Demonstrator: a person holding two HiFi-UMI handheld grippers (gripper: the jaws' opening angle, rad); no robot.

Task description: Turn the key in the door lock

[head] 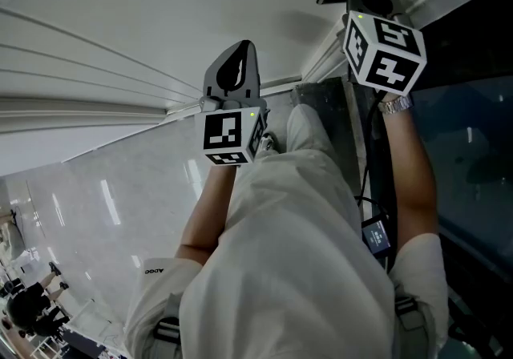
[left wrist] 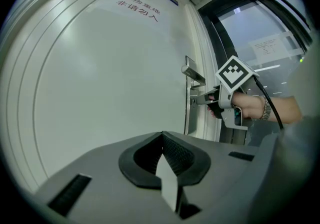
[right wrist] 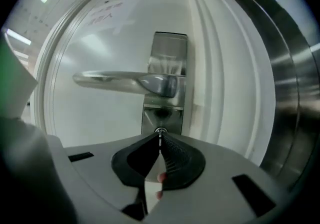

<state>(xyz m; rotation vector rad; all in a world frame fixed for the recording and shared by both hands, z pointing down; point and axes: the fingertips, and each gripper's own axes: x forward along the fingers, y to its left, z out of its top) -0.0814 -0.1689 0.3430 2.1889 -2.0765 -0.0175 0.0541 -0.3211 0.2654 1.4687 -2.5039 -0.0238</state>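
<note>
The steel lock plate (right wrist: pixel 167 83) sits on a white door (right wrist: pixel 100 118), with a lever handle (right wrist: pixel 125 80) pointing left. Below the handle is the keyhole cylinder (right wrist: pixel 160 131). My right gripper (right wrist: pixel 160 140) is shut on the key (right wrist: pixel 160 138), whose thin metal blade shows right at the jaw tips against the cylinder. In the left gripper view the right gripper (left wrist: pixel 198 99) reaches level to the lock plate (left wrist: pixel 191 103), below the handle (left wrist: pixel 193 74). My left gripper (left wrist: pixel 162 138) hangs back from the door, shut and empty, pointing at the plain door panel (left wrist: pixel 100 78).
A white door frame (right wrist: pixel 225 93) and a dark metal-and-glass partition (right wrist: pixel 290 93) stand right of the lock. The person's light trousers (head: pixel 296 253) fill the lower head view. A sign with printed characters (left wrist: pixel 137 8) is high on the door.
</note>
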